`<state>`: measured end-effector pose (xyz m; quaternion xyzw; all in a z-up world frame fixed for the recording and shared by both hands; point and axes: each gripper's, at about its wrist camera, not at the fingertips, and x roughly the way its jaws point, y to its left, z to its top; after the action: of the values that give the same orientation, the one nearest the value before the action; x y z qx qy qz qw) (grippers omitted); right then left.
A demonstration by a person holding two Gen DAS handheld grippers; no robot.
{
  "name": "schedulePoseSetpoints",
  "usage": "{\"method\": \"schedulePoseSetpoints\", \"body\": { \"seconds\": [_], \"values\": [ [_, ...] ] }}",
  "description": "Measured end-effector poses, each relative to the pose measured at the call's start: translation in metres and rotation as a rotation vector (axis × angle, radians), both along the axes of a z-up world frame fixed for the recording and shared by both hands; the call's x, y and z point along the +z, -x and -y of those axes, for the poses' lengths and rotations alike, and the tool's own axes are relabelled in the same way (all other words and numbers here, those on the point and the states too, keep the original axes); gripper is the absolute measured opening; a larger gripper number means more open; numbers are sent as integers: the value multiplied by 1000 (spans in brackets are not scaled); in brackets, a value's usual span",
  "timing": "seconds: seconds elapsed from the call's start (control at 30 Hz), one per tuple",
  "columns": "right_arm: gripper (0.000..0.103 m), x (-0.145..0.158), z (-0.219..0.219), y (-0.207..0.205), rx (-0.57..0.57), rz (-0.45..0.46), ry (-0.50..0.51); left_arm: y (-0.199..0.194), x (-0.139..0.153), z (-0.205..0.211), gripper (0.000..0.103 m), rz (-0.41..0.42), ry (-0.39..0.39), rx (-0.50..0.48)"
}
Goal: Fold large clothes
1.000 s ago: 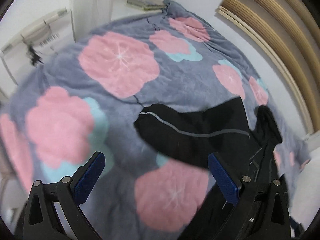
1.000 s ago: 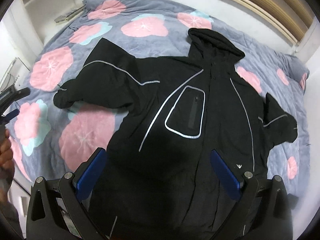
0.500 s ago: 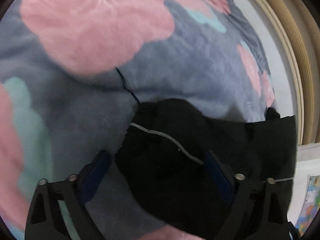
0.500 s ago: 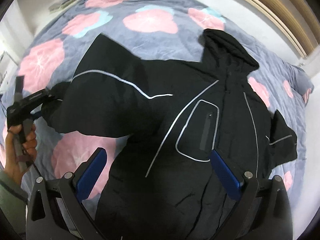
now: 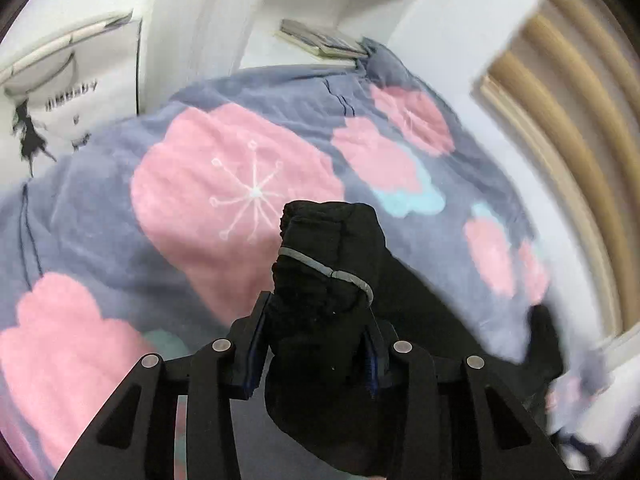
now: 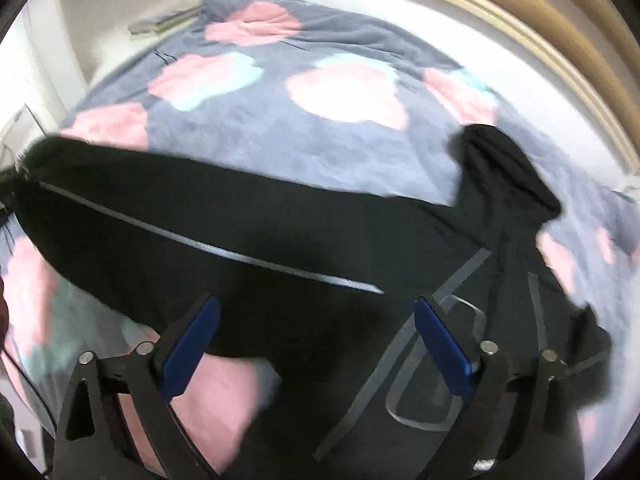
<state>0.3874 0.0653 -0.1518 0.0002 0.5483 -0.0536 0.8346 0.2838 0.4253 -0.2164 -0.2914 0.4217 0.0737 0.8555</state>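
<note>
The left gripper (image 5: 316, 346) is clenched on the bunched cuff (image 5: 320, 264) of the black hooded jacket with grey reflective piping (image 6: 248, 236). The right gripper (image 6: 320, 344) is released, its blue pads (image 6: 440, 344) wide apart above the jacket body near the outlined chest pocket (image 6: 432, 364).

Risks from this position:
- The cuff is wadded between the jaws, not gripped by a flat hem. It may slip out if the sleeve is pulled hard, and the sleeve would drop short of its fold line.
- The sleeve (image 6: 192, 216) is drawn taut away from the body. With the right gripper holding nothing, the whole garment may drag across the grey fleece blanket with pink flower patches (image 5: 236, 184) and lose its flat lay.
- Both views are blurred, so alignment is hard to judge.

Garment condition: the jacket lies front up on the blanket, hood (image 6: 508, 172) towards the slatted wooden headboard (image 6: 540, 20). The far sleeve (image 6: 592, 344) is crumpled against the body. The fabric looks thick, soft and limp.
</note>
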Motion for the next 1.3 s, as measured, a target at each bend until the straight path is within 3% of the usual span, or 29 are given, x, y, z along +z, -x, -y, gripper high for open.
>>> {"method": "schedulePoseSetpoints", "body": {
  "seconds": [0.03, 0.1, 0.2, 0.27, 0.33, 0.43, 0.57, 0.67, 0.93, 1.1, 1.3],
  "values": [
    [93, -9, -4, -9, 10, -2, -34, -8, -12, 0, 40, -50, -18, 5],
    [92, -25, -9, -22, 21, -13, -72, -25, -37, 16, 40, -149, -141, -20],
    [89, -61, -17, -38, 41, -58, -60, -32, -66, 26, 40, -243, -235, -36],
    [84, -88, -20, -43, 40, -118, -55, -30, -75, 20, 41, -257, -228, -20],
    [71, -119, -21, -46, 39, -205, -72, -29, -79, 15, 41, -260, -201, -8],
    [71, -142, -22, -44, 42, -257, -83, -28, -75, 16, 41, -255, -216, -36],
    [71, -122, -12, -36, 26, -229, -125, -19, -45, 38, 41, -200, -252, -93],
    [71, -91, 8, -21, -7, -172, -163, -10, -16, 59, 41, -134, -258, -149],
    [72, -27, 89, 50, -176, -61, -93, 3, 44, 176, 41, 31, -250, -425],
    [72, -12, 137, 98, -302, -64, -52, 6, 48, 278, 41, 62, -234, -643],
    [72, -20, 185, 154, -442, -97, -41, 8, 36, 400, 41, 68, -208, -883]
  ]
}}
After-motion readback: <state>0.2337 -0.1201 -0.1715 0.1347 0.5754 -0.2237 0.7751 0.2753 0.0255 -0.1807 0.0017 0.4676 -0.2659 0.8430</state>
